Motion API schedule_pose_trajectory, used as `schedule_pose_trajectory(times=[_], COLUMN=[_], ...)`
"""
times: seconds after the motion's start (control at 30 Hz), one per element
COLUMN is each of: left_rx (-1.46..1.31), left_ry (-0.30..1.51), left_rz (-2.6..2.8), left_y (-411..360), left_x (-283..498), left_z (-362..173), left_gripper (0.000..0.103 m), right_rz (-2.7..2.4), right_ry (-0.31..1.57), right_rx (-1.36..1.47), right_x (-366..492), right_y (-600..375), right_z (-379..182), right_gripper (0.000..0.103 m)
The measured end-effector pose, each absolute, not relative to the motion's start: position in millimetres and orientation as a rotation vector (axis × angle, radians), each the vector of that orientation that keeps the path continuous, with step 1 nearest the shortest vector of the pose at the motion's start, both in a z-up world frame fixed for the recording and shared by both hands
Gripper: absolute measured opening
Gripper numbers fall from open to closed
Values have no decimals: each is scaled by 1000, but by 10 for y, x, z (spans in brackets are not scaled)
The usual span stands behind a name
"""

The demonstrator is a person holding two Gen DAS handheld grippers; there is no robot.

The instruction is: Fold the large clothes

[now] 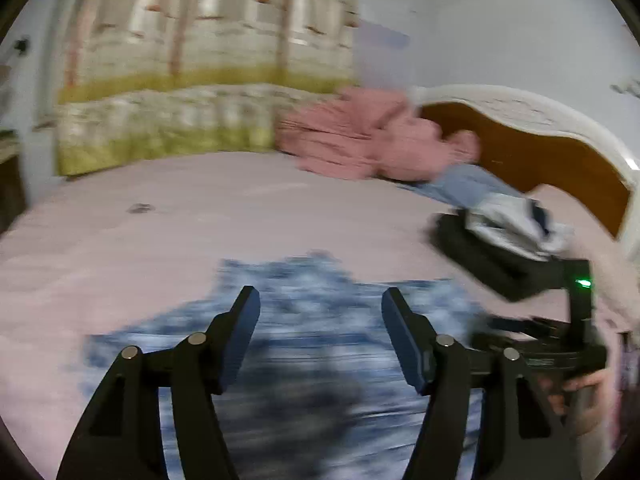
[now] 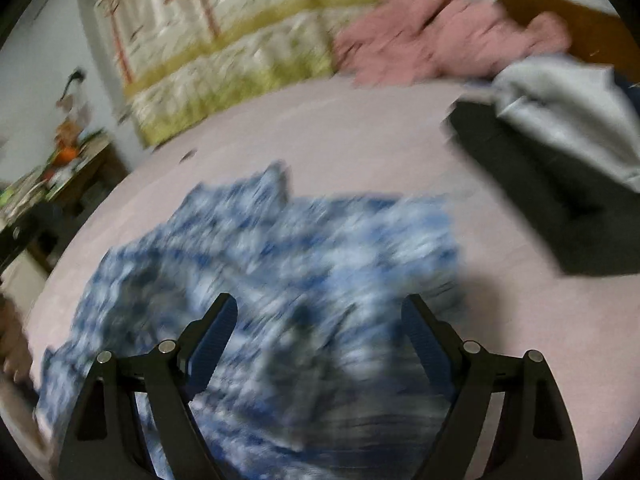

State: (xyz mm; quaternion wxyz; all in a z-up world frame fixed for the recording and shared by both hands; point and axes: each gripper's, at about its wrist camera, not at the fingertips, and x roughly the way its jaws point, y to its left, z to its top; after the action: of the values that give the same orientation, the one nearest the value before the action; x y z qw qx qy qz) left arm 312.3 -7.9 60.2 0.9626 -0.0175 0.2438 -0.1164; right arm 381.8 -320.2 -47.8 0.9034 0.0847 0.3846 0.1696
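The left gripper (image 1: 320,320) stands with jaws apart and nothing between them, above the blue-and-white patterned garment (image 1: 296,344) at lower centre. The right gripper (image 2: 318,328) is likewise spread wide over the same cloth, which lies rumpled, its far edge ragged. Bare pink bedsheet (image 1: 160,232) lies beyond. A dark folded stack (image 2: 552,200) sits at right, pink bedding (image 1: 360,136) by the wooden headboard (image 1: 540,152).
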Motion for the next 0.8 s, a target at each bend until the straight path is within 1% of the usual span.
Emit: schedule_pose_trajectory(times=[0.07,0.1,0.17,0.23,0.27,0.33,0.37,0.4,0.47,0.63,0.7,0.73,0.77,0.8], left_rx=[-14,-7,-65,-166,-191,-210,-231,-259,-306,-330,-313,-299,-283,-259], left_ry=[480,470,442,441,473,587,637,667,720,753,754,755,757,769], left_rz=[-74,15,241,365,367,356,343,323,291,282,261,246,225,192], left_y=[291,465,922,1341,1489,1688,1770,1842,1914,1841,1757,1720,1700,1655], left_x=[3151,3167,3171,3161,3211,3360,3427,3481,3563,3594,3595,3583,3578,3604], left_z=[558,522,404,205,73,-158,-265,-354,-477,-570,-578,-587,-584,-594], left_gripper=[65,65,65,63,63,59,57,57,57,57,58,58,60,66], right_rz=[444,442,363,313,300,290,315,336,333,362,342,308,263,235], right_ry=[905,930,926,908,906,894,881,872,811,530,570,626,707,800], right_rx=[229,230,137,31,7,-12,9,47,76,85,16,-27,-56,-67], right_x=[3922,3944,3953,3941,3941,3940,3933,3937,3907,3595,3633,3706,3809,3918], right_y=[-3129,-3096,-2979,-2837,-2801,-2793,-2808,-2850,-2900,-3075,-3024,-2981,-2948,-2921], right_z=[-655,-722,-789,-819,-844,-844,-823,-805,-711,-277,-301,-379,-520,-673], right_gripper=[86,86,85,79,72,54,29,18,11,10,10,11,13,16])
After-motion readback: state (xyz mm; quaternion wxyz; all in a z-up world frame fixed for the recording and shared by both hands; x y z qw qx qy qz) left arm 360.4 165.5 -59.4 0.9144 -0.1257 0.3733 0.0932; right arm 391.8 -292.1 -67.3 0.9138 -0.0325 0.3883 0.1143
